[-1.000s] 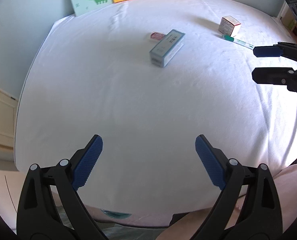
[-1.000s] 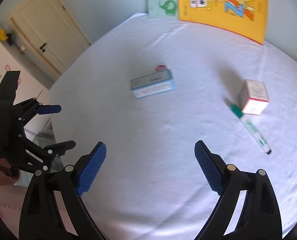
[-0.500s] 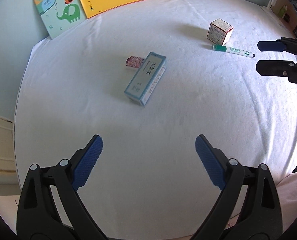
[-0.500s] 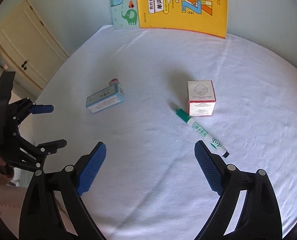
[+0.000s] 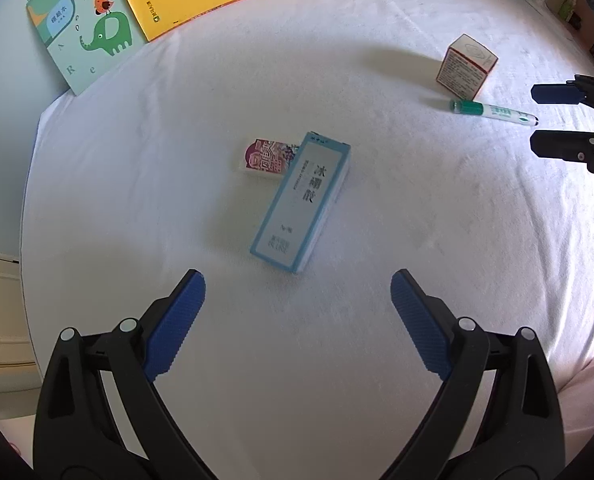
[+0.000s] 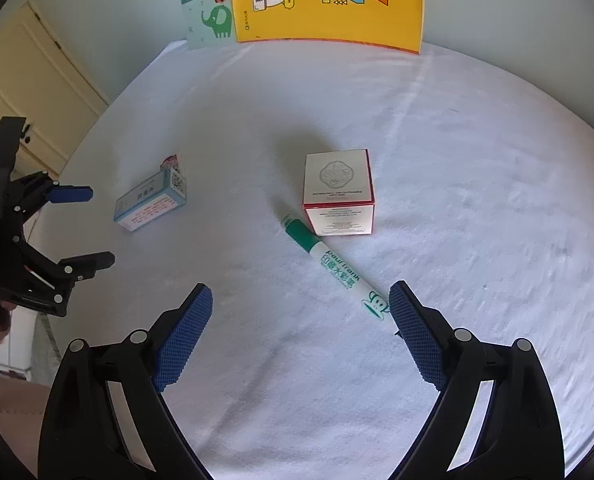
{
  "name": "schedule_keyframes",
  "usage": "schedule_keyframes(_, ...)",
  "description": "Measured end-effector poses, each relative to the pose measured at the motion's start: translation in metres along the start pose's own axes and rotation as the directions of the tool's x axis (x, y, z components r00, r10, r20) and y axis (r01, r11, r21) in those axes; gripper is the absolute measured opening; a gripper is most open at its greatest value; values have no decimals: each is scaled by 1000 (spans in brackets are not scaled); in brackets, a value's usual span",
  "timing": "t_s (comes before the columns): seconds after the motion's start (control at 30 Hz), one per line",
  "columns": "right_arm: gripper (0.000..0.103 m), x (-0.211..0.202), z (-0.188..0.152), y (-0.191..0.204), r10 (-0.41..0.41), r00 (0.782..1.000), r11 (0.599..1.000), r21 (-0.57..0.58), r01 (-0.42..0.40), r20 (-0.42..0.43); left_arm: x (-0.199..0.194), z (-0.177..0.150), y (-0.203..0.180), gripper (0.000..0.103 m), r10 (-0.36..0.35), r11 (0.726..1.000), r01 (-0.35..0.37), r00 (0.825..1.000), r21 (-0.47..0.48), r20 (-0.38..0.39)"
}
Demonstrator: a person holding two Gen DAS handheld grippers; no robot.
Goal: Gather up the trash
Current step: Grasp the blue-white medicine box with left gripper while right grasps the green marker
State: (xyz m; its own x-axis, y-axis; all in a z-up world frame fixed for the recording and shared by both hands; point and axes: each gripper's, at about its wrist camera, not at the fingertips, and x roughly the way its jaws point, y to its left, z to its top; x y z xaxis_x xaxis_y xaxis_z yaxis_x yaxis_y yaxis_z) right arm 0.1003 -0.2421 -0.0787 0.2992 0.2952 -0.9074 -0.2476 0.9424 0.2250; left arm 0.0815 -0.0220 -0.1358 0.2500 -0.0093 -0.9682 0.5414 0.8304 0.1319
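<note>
A long light-blue carton (image 5: 303,204) lies flat on the white cloth, just ahead of my open left gripper (image 5: 297,312). A small pink packet (image 5: 264,157) rests against its far end. At the right stands a white cube box with red edges (image 5: 467,66), a green-capped marker (image 5: 493,111) beside it. In the right wrist view the cube box (image 6: 338,192) and marker (image 6: 335,266) lie ahead of my open right gripper (image 6: 300,334); the marker's tip reaches its right finger. The blue carton (image 6: 151,202) is at the left. Nothing sits between either pair of fingers.
A yellow book (image 6: 329,0) and a green elephant book (image 5: 83,24) lean against the back wall. The cloth-covered table (image 5: 217,360) drops off at left, where a cream door (image 6: 29,92) stands. Each gripper shows in the other's view: right (image 5: 557,124), left (image 6: 85,226).
Both grippers have moved forward over the table, so the blue carton, cube box and marker now lie much closer. Both stayed open.
</note>
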Motion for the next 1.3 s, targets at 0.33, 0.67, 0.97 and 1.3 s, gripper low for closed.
schedule_keyframes(0.33,89,21,17,-4,-24,999,997,-71,22,-33,23,24,4,92,-4,999,5,1000,48,-21)
schedule_keyframes(0.67,87,33,17,-6,-61,997,993,-104,55,-56,36,33,1,78,-21,996,23,999,82,-35)
schedule_keyframes(0.97,67,36,5,11,-117,992,973,-207,103,-54,34,28,-8,43,-92,992,95,995,83,-37)
schedule_keyframes(1.3,13,27,-10,28,-114,993,969,-226,103,-37,21,15,-30,28,-100,989,102,995,105,-28)
